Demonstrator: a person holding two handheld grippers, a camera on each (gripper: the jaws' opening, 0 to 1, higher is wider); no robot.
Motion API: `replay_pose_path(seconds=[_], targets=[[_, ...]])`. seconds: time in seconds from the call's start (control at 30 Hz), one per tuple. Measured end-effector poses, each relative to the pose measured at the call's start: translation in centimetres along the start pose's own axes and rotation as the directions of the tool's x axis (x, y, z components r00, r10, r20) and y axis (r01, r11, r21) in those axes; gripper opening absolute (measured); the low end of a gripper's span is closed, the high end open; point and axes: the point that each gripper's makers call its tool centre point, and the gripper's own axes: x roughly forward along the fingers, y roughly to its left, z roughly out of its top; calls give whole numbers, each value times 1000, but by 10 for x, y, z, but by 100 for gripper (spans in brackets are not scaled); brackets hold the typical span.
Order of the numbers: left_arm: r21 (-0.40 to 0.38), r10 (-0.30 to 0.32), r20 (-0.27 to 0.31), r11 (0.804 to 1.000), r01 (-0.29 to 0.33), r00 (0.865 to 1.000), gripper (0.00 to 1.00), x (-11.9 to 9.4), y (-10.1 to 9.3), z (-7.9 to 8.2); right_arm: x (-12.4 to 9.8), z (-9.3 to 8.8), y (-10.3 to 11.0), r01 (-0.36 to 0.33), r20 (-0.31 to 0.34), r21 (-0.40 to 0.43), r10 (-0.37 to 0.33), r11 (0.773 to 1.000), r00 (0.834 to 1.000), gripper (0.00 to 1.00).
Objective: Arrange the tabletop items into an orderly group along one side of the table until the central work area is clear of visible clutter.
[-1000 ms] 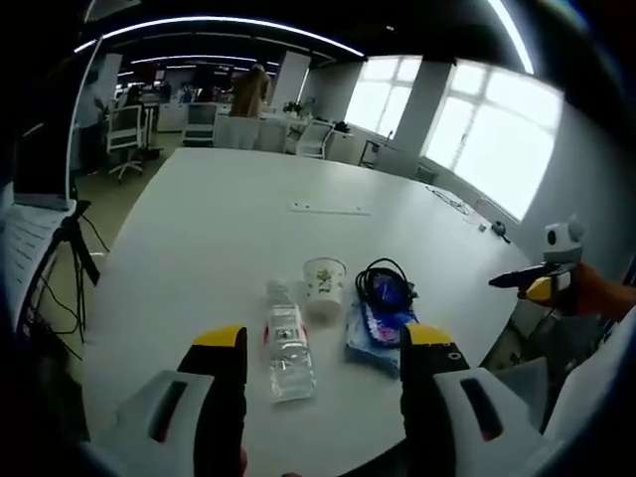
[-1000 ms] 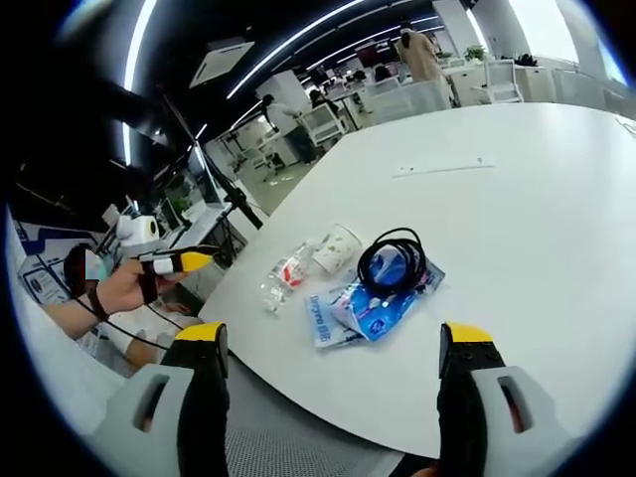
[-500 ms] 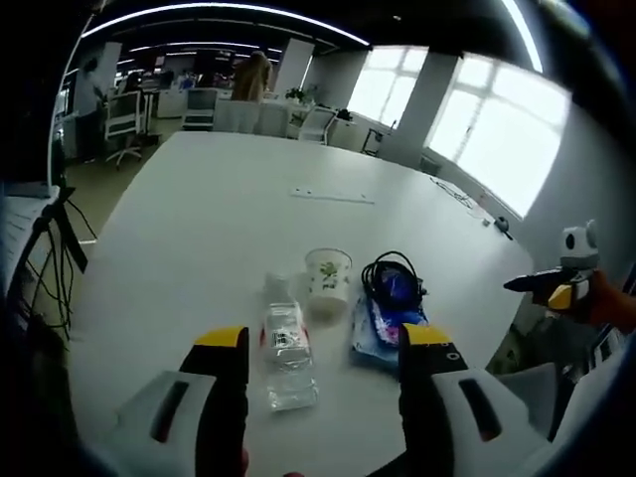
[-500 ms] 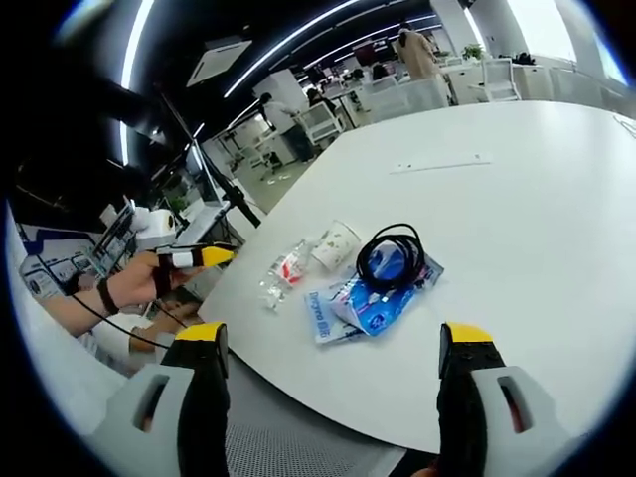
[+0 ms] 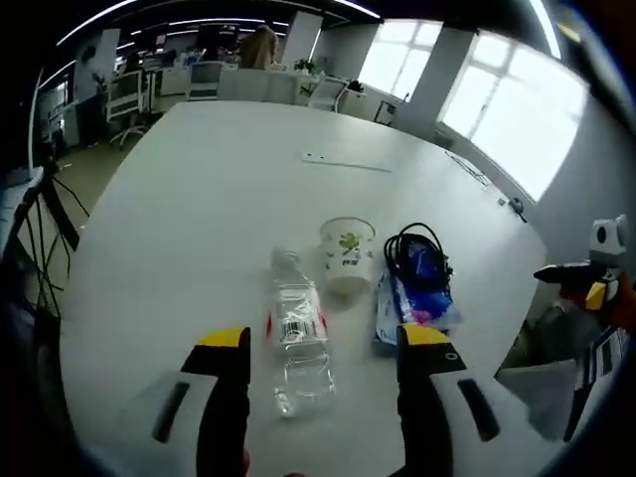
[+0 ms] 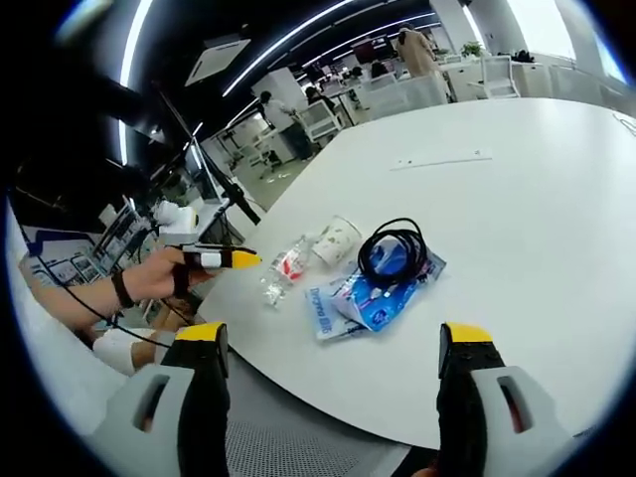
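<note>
Nothing looks tidied yet: both grippers hang released over the counter (image 5: 179, 199), the left gripper (image 5: 323, 343) above the toppled bottle (image 5: 296, 338), cup (image 5: 348, 256) and blue packet (image 5: 417, 298) at its 1 o'clock.

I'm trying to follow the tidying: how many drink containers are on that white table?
2. A clear plastic bottle lies on its side between the left gripper's jaws. A paper cup lies tipped over just beyond it, beside the blue packet with the black cable.
</note>
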Motion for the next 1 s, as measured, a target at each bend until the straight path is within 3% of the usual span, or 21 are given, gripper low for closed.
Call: replay_pose_path(seconds=[0.33, 0.63, 1.0], targets=[[-9, 31, -93, 999, -32, 995, 59, 27, 9, -13, 0, -2, -1, 5, -4, 8, -5, 1000, 1000, 87], [12, 57, -177, 998, -56, 983, 58, 44, 10, -31, 1, -5, -1, 6, -12, 14, -6, 1000, 1000, 87], [16, 98, -216, 995, -97, 971, 59, 63, 15, -26, 2, -9, -3, 8, -21, 28, -7, 1000, 1000, 87]])
